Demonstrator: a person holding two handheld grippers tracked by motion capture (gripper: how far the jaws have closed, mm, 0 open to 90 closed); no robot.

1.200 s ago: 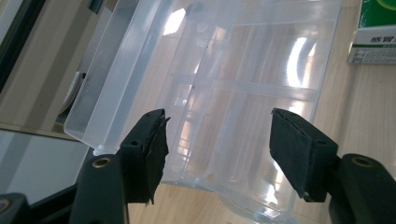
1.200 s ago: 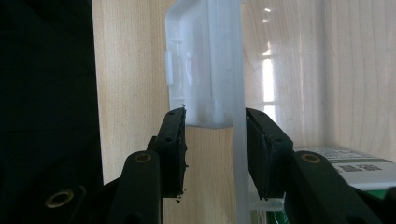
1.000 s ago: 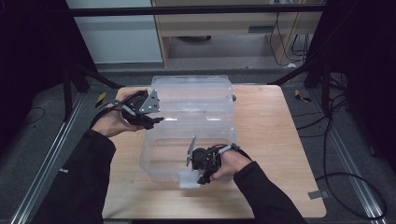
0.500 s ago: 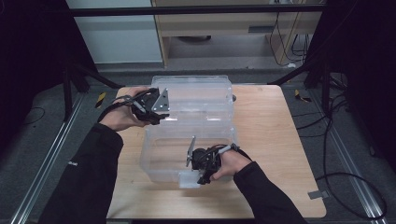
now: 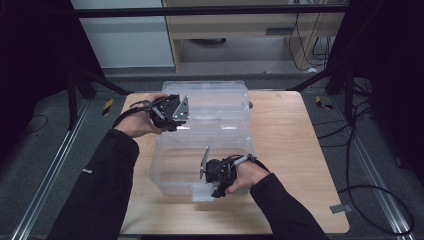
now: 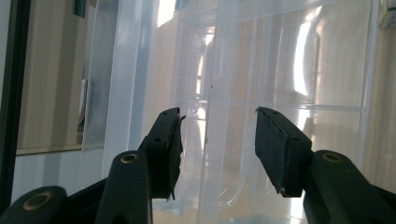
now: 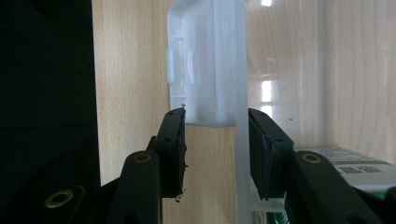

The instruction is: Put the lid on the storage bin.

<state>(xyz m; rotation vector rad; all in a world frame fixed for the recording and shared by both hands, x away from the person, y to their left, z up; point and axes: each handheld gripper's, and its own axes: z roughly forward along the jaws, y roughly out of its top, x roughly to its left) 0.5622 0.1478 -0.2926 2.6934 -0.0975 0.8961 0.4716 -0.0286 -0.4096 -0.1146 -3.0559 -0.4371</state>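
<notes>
Left gripper: mine (image 5: 176, 114) sits at the left end of the clear plastic lid (image 5: 212, 102); its jaws have just been closing, and in the left gripper view a lid ridge (image 6: 219, 112) stands between the pads, which I see apart from it.
Right gripper: mine (image 5: 212, 180) is at the near wall of the clear plastic bin (image 5: 172, 172); in the right gripper view the jaws bracket the white latch (image 7: 205, 70) and wall, but I cannot tell whether the pads press.
Bin: mid-table, the lid lying open just behind it.
Surface: pale wooden table (image 5: 295, 145), bare wood on both sides of the bin.
Room: grey floor (image 5: 40, 145), metal rails along the sides, cables (image 5: 360, 125) at right, a wooden cabinet (image 5: 235, 25) beyond.
</notes>
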